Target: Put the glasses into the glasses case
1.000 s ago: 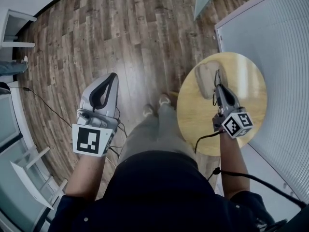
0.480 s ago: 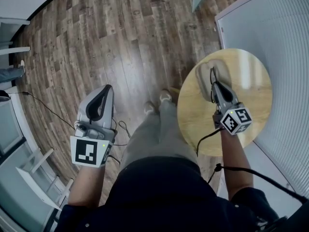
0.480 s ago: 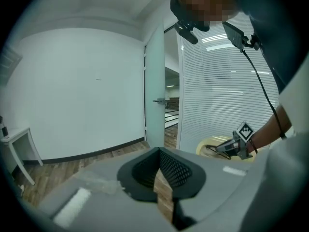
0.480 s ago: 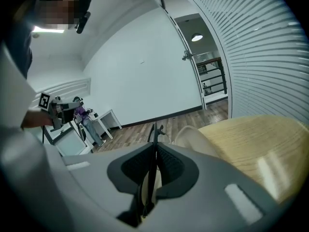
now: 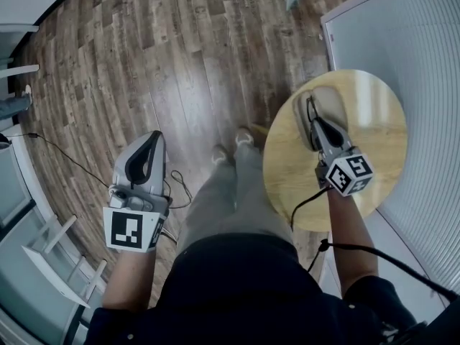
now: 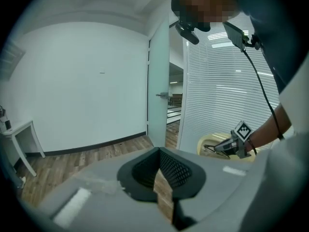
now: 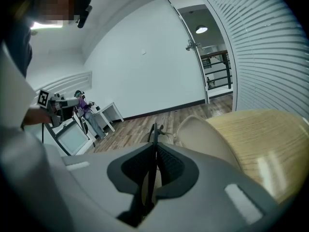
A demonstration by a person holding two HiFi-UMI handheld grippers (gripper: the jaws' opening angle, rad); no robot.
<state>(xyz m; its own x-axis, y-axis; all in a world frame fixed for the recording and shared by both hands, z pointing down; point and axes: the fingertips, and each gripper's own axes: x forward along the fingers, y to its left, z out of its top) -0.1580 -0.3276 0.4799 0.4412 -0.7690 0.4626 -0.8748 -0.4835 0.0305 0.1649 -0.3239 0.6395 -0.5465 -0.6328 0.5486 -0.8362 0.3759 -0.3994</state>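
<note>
Your right gripper (image 5: pixel 316 126), clamped on glasses (image 5: pixel 310 108), lowered toward case (image 5: pixel 332 100) at table (image 5: pixel 374 164) far-left edge; insertion imminent. Left gripper (image 5: pixel 155 136) jaws together, empty.

You wear a dark navy short-sleeved top (image 5: pixel 244 286), grey trousers (image 5: pixel 228 196) and pale shoes (image 5: pixel 244 136). The left gripper (image 5: pixel 154 136), at 8 o'clock, and the right gripper (image 5: pixel 313 119), at 3 o'clock, each carry a grey shell (image 5: pixel 128 187), a black-and-white marker cube (image 5: pixel 132 228) and a black cable (image 5: pixel 298 208).
</note>
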